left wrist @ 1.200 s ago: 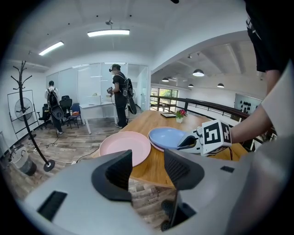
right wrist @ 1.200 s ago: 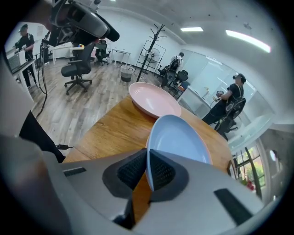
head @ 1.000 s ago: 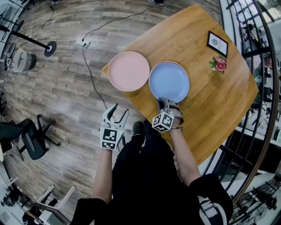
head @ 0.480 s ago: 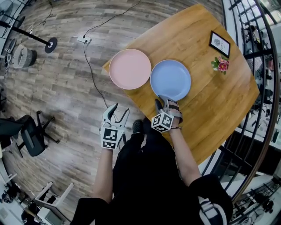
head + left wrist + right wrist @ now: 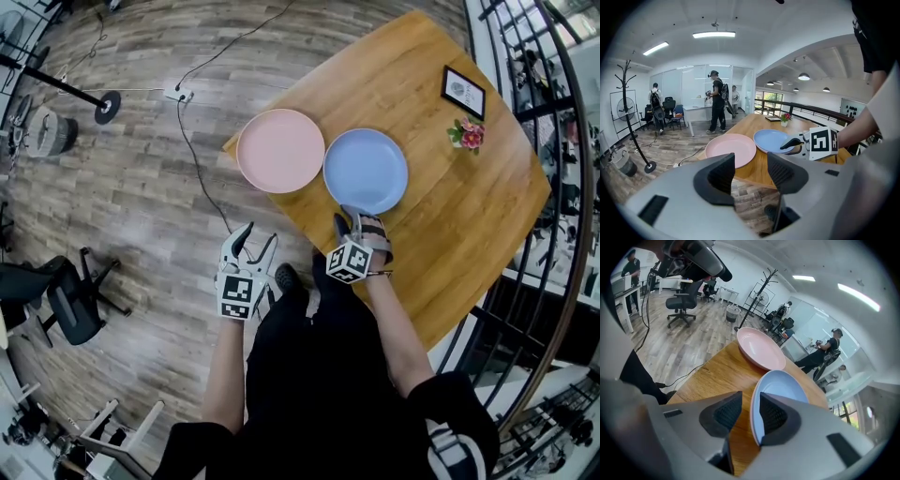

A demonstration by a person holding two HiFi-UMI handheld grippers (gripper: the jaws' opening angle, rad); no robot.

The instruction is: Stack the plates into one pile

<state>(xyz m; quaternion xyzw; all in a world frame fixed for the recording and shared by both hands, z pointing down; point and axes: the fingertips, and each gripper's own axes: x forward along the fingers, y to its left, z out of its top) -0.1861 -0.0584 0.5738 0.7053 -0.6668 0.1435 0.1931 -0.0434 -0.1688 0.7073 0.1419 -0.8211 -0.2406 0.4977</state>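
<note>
Presently, the two plates are not stacked. The pink plate (image 5: 280,150) and the blue plate (image 5: 366,171) lie side by side on the wooden surface (image 5: 469,216), near the corner closest to the person, pink on the left. Their rims are just beside each other; actual contact cannot be confirmed.

Right hand-held gripper (image 5: 351,223): positioned at the near edge of the blue plate, pointing down toward it. Its own view shows the jaws a narrow distance apart, having just been opening, with the blue plate's near rim standing between them. One pad sits close against the rim, while a clear gap shows between the other pad and the rim. The plate is not clamped.

Left hand-held gripper (image 5: 259,234): held off the surface, over the wood-plank floor (image 5: 141,187), to the left of the person's legs. Its own view shows the jaws wide apart with nothing between them. Both plates and the right gripper's marker cube appear beyond its jaws.

Other items noted: a small framed picture (image 5: 464,92) and a small bunch of flowers (image 5: 469,135) stand on the far right part of the surface, well apart from the plates. A black cable (image 5: 202,178) runs across the floor past the surface's corner. An office chair (image 5: 70,295) stands at the left.
</note>
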